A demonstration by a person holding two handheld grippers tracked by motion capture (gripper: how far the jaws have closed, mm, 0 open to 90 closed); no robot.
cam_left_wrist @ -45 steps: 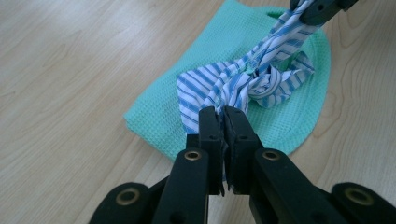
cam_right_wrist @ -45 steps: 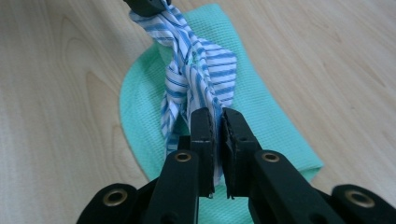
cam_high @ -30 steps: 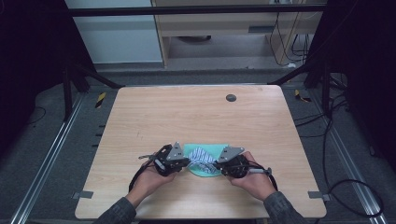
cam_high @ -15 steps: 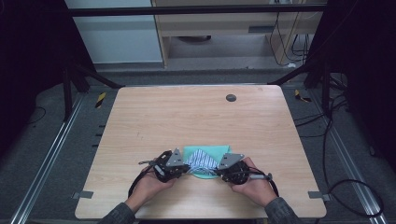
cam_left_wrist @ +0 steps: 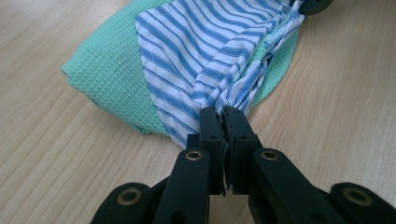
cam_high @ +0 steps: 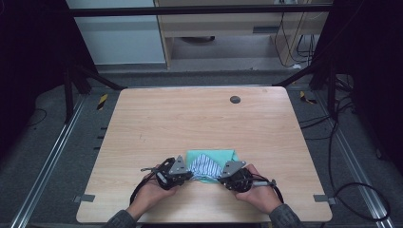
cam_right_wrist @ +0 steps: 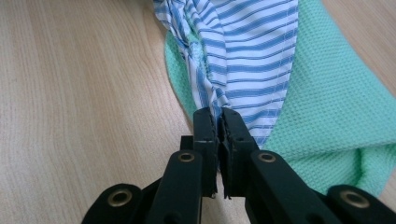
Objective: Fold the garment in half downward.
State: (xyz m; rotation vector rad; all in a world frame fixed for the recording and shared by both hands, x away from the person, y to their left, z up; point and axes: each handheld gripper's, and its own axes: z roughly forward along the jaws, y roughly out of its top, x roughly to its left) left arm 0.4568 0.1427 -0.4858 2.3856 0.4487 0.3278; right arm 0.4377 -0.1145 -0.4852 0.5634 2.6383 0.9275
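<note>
Currently on my bench: one wooden table (cam_high: 199, 123), pale grain, taking up the middle of the high view. One small dark round disc (cam_high: 235, 99) sits on it toward the upper right of the top.

Item: green cloth (cam_high: 227, 156), waffle-textured, lying flat on the table in the lower middle of the high view. Item: striped cloth (cam_high: 205, 165), blue and white, lying over the green one and bunched at both ends.

Left gripper (cam_left_wrist: 223, 112): I hold it in my left hand (cam_high: 151, 192), lower left of centre in the high view. Its jaws are clamped together on one gathered end of the striped cloth, seen low in the middle of the left gripper view.

Right gripper (cam_right_wrist: 218, 113): held in my right hand (cam_high: 256, 194), lower right of centre. Its jaws are pinched on the other gathered end of the striped cloth, with green cloth spread to the right in the right gripper view.
</note>
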